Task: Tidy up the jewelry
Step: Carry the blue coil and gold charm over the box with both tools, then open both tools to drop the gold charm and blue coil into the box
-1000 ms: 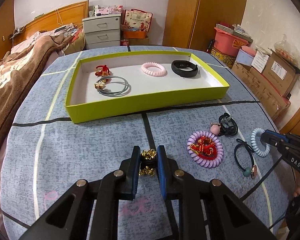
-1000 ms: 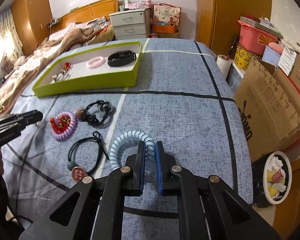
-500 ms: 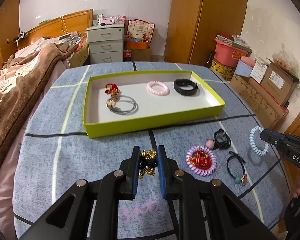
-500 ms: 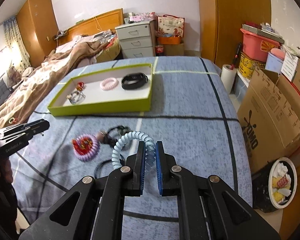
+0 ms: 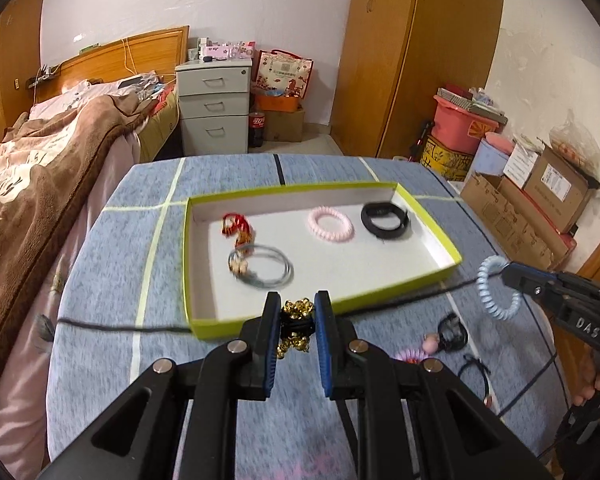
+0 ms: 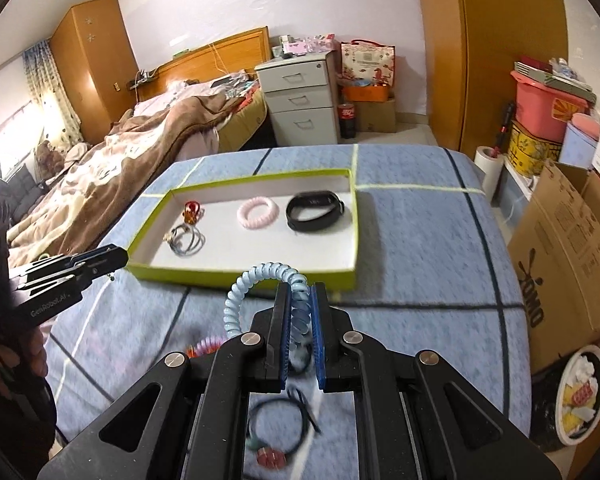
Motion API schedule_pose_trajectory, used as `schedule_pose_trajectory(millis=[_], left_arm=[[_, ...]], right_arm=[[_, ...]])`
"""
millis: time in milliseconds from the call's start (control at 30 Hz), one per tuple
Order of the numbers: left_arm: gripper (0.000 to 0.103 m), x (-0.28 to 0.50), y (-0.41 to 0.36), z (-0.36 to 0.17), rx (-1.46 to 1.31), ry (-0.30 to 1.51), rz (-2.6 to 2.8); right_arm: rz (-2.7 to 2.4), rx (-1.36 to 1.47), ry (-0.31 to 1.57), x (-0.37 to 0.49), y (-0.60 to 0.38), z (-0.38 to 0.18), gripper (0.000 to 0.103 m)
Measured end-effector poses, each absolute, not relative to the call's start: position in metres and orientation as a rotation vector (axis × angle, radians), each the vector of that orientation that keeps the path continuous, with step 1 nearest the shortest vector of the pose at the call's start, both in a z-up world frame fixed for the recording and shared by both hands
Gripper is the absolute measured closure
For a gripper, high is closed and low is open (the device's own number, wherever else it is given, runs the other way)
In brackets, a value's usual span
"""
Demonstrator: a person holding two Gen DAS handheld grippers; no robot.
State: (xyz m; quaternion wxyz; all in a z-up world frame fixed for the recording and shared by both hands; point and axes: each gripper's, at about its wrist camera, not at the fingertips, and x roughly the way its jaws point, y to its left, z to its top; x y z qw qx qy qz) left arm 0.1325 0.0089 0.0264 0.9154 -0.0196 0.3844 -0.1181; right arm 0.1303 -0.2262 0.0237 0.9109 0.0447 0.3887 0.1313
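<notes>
My left gripper (image 5: 297, 311) is shut on a black hair tie with gold bells (image 5: 296, 322), held above the table just before the near wall of the green tray (image 5: 436, 276). My right gripper (image 6: 300, 304) is shut on a light blue spiral hair tie (image 6: 256, 276), also raised near the tray's front edge; it shows in the left wrist view (image 5: 496, 292). The tray holds a red ornament (image 5: 236, 226), a grey hair tie (image 5: 264, 268), a pink spiral hair tie (image 5: 331, 225) and a black band (image 5: 385, 220).
On the blue tablecloth lie a black hair tie with a pink bead (image 5: 446, 334), a purple spiral tie (image 6: 208, 346) and a black tie with a red charm (image 6: 276, 436). A bed (image 5: 40, 184) is left, cardboard boxes (image 6: 564, 248) right.
Both grippers have risen and moved forward toward the tray, each carrying its hair tie. The blue spiral tie has left the tablecloth.
</notes>
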Motion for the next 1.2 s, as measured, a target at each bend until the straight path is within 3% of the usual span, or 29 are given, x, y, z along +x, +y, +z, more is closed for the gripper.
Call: schedule_pose_trajectory(millis=[667,1200], left_arm=[[0.085,0.228,-0.010,-0.001,-0.039,0.897,-0.291],[0.085,0.254,-0.022,-0.025,-0.019,0.953,-0.265]], right_arm=[[0.309,0.085,0.910,0.221,-0.192,-0.012,0.093],[0.309,0.026,0.964,0.236,-0.182,-0.033,0.093]])
